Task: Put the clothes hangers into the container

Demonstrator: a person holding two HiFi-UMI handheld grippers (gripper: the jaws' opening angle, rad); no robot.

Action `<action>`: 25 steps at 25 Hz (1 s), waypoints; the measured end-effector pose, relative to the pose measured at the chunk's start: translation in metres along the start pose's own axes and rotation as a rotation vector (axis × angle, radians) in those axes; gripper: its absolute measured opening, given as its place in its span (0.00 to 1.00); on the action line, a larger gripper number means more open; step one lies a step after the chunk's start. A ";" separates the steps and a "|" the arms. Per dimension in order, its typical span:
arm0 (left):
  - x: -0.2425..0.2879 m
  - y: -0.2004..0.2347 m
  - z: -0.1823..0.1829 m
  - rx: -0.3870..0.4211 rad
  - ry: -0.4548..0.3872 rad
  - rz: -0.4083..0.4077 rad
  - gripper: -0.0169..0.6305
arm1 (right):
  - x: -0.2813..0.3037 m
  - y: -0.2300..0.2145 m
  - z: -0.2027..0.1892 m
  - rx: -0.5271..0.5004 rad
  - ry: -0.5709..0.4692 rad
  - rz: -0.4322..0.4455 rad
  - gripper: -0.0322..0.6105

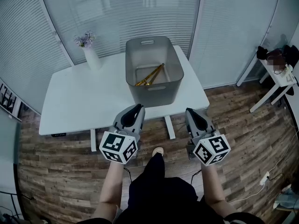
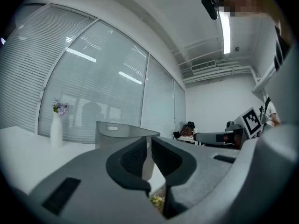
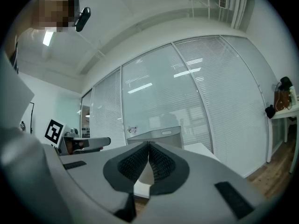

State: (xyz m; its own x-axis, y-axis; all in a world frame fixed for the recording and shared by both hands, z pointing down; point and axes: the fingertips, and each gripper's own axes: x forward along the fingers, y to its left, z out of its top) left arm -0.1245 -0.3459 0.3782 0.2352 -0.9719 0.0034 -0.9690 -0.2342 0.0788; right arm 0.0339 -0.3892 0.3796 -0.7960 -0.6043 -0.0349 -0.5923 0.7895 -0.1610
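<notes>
My left claw [image 1: 138, 108] stood narrow and empty, my right claw [image 1: 191, 111] closed and empty, container [image 1: 154, 94] holding hangers [image 1: 150, 74] sat just ahead.

one container [image 1: 154, 90], one vase [image 1: 92, 58], two gold hangers [image 1: 150, 75] (overlapping, so count unsure).

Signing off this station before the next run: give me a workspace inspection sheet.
Surface: white table.
Job's things: grey container on the table; gold hangers inside it.
Clutter: white vase of purple flowers, left of container.
Grippers: left tool narrowly apart, empty; right tool shut, empty; both short of the table.
Cables: white cable with plug on floor at right.
Surroundings: blinds, wood floor, second table at right.
</notes>
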 end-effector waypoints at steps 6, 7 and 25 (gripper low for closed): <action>-0.017 -0.012 -0.030 -0.042 0.029 -0.015 0.08 | -0.018 0.005 -0.018 0.014 0.017 0.000 0.09; -0.019 -0.014 -0.033 -0.045 0.031 -0.015 0.08 | -0.020 0.006 -0.021 0.013 0.019 -0.001 0.09; -0.052 -0.007 -0.077 0.018 0.064 0.135 0.04 | -0.033 0.013 -0.061 0.022 0.085 -0.020 0.09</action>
State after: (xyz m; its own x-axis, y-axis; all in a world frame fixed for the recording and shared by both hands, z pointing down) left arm -0.1244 -0.2924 0.4547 0.1065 -0.9914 0.0765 -0.9932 -0.1024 0.0559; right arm 0.0444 -0.3524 0.4392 -0.7926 -0.6075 0.0520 -0.6056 0.7744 -0.1830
